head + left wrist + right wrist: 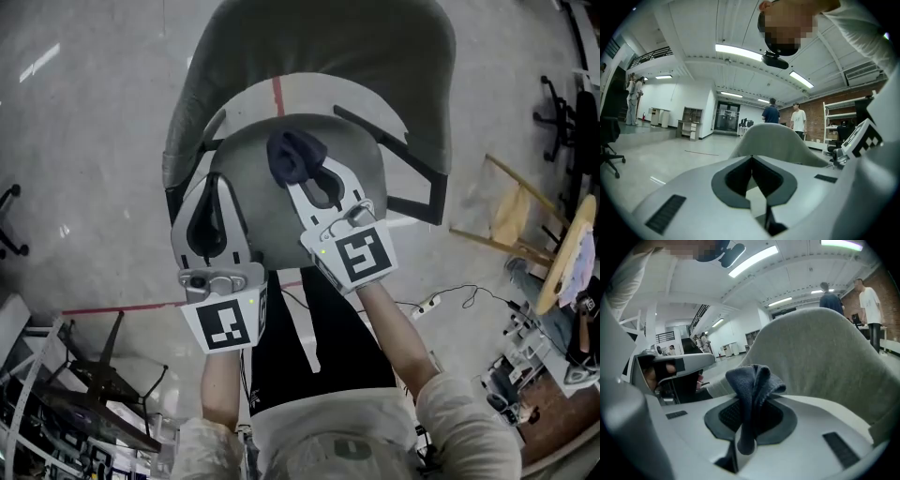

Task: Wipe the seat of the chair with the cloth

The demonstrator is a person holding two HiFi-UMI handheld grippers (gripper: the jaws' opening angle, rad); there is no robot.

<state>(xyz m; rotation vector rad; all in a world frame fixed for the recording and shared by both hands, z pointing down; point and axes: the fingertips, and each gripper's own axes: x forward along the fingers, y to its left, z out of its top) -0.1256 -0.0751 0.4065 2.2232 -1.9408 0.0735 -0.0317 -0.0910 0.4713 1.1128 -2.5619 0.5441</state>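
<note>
The grey chair fills the head view, with its rounded seat [248,150] below me and its backrest [328,37] beyond. A dark blue cloth [295,155] is bunched over the middle of the seat, and my right gripper [302,180] is shut on it. In the right gripper view the cloth [752,385] stands up from between the jaws of that gripper [749,401], in front of the backrest [825,352]. My left gripper [214,183] hovers over the seat's left side. Its jaws meet with nothing between them [751,158].
A red tape line [122,307] crosses the shiny grey floor. A wooden stool [516,216] and an office chair base [562,112] stand to the right. A black stand [103,375] is at lower left. Two people [771,112] stand far behind the chair.
</note>
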